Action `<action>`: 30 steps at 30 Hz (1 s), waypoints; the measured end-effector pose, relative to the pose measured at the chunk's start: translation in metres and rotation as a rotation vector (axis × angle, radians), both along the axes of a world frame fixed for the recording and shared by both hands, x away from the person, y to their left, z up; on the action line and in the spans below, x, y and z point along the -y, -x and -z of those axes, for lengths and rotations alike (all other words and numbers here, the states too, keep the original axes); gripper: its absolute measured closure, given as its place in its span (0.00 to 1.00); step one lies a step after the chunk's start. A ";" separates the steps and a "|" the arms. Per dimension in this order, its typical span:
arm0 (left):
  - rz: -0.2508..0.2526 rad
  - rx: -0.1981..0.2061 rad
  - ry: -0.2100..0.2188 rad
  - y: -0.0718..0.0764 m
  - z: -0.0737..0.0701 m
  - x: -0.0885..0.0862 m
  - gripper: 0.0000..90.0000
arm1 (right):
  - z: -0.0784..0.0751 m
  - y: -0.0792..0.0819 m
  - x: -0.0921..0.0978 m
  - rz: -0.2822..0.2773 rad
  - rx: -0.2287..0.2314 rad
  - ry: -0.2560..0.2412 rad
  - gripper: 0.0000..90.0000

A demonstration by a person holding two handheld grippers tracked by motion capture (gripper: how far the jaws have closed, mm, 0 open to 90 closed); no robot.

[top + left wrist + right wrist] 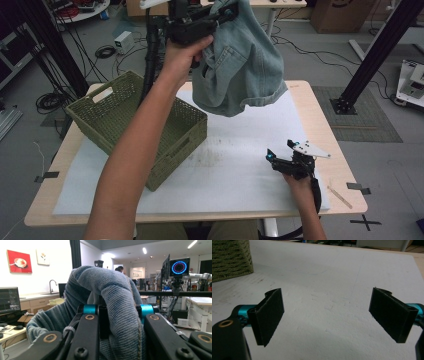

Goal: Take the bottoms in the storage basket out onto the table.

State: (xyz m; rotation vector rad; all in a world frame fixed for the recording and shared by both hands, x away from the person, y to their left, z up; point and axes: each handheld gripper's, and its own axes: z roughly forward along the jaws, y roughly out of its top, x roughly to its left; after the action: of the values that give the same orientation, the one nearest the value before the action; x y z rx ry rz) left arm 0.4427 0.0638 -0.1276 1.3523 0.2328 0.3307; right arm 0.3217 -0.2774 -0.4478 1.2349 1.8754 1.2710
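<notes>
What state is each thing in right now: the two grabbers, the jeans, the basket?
Left gripper: raised high, fingers shut on the denim shorts.
Denim shorts: bunched, hanging in the air above the table.
Right gripper: fingers open wide, holding nothing, low over the white mat.
Green basket: upright on the mat.

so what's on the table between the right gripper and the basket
Nothing: in the high view only bare white mat lies between the right gripper and the basket.

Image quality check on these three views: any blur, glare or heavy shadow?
High view: sharp, even light, soft shadow under the denim shorts. Left gripper view: shorts draped over the left hand-held gripper soft-focus, ceiling lights blown out. Right gripper view: open right hand-held gripper pads blurred, slightly dim white mat.
</notes>
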 end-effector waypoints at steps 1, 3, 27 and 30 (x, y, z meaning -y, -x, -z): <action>0.000 -0.004 -0.002 -0.002 0.002 0.003 0.85 | 0.000 0.000 0.000 0.000 0.002 0.002 0.14; -0.002 -0.013 -0.012 -0.007 0.008 0.009 0.85 | 0.000 0.000 0.000 -0.002 0.005 0.004 0.14; -0.057 -0.208 -0.169 -0.052 0.107 0.072 0.71 | 0.000 0.000 0.001 -0.007 0.006 -0.008 0.14; -0.127 -0.246 -0.199 -0.056 0.119 0.069 0.45 | 0.000 0.000 0.001 -0.007 0.005 -0.009 0.14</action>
State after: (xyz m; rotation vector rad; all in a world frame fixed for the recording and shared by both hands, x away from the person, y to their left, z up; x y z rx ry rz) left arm 0.4990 -0.0049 -0.2471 1.5791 0.5036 0.2991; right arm 0.3214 -0.2786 -0.4480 1.2294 1.8738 1.2861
